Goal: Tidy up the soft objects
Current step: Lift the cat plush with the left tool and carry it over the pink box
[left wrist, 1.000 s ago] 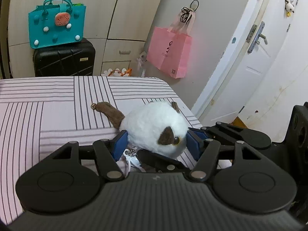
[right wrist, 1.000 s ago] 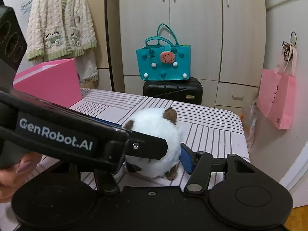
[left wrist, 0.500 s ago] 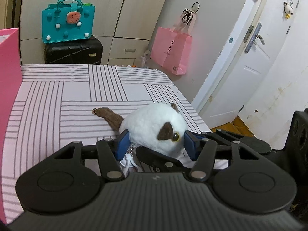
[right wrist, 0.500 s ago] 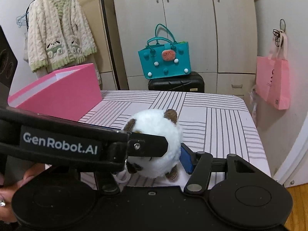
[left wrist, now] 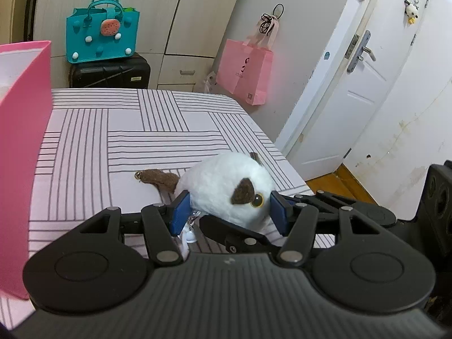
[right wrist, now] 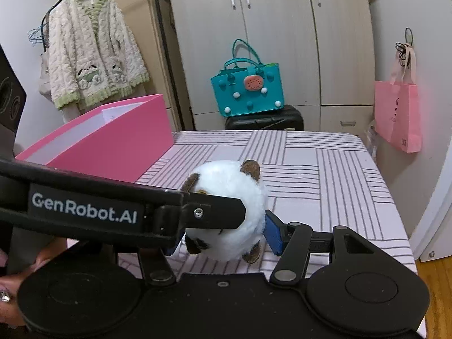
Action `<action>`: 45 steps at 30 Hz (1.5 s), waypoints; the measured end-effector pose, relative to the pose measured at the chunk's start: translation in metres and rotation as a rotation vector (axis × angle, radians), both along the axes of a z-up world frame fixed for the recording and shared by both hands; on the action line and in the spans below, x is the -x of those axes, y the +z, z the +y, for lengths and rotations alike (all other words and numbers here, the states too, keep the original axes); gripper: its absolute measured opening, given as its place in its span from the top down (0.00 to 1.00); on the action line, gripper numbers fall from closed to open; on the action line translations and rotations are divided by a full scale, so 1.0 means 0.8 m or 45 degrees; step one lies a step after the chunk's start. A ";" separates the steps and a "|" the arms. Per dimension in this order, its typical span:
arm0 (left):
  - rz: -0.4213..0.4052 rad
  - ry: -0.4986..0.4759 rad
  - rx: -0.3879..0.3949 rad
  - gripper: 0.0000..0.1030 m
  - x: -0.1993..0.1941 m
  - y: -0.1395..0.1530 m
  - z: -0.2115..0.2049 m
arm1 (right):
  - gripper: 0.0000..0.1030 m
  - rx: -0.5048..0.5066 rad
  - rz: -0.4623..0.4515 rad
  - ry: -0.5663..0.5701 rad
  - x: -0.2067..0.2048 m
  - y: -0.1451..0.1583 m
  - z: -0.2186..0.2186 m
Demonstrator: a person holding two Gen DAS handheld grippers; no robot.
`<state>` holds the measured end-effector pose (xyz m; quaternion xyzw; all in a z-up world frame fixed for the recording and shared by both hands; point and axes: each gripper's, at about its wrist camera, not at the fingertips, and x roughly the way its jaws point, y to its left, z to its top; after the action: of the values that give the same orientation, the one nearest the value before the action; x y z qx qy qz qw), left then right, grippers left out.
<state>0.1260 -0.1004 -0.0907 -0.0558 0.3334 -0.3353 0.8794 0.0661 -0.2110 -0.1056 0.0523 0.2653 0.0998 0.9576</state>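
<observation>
Two grippers close on one plush toy (left wrist: 226, 189) at once: the left gripper (left wrist: 228, 212) pinches its white body from both flanks, and the right gripper (right wrist: 223, 237) clamps it crosswise. It hangs low over the striped bedcover (left wrist: 158, 141), with the pink box (right wrist: 113, 141) at ten o'clock. Light and squashy (fur may slip), so the round body is the best hold, not the tail (left wrist: 155, 178).
</observation>
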 end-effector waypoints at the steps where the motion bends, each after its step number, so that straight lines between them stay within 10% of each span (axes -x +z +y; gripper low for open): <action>1: 0.000 -0.002 -0.003 0.44 0.004 0.001 0.005 | 0.38 -0.002 0.003 0.009 0.002 0.001 0.002; 26: 0.113 -0.061 -0.068 0.44 0.053 0.063 0.101 | 0.38 0.067 0.009 0.224 0.056 0.058 0.080; 45: -0.103 0.074 -0.052 0.44 0.099 0.158 0.201 | 0.38 0.148 -0.156 0.482 0.049 0.157 0.163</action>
<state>0.0470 0.0607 0.0359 -0.0340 0.3025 -0.3049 0.9024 0.0272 -0.0808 0.0203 -0.0599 0.2169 0.2655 0.9375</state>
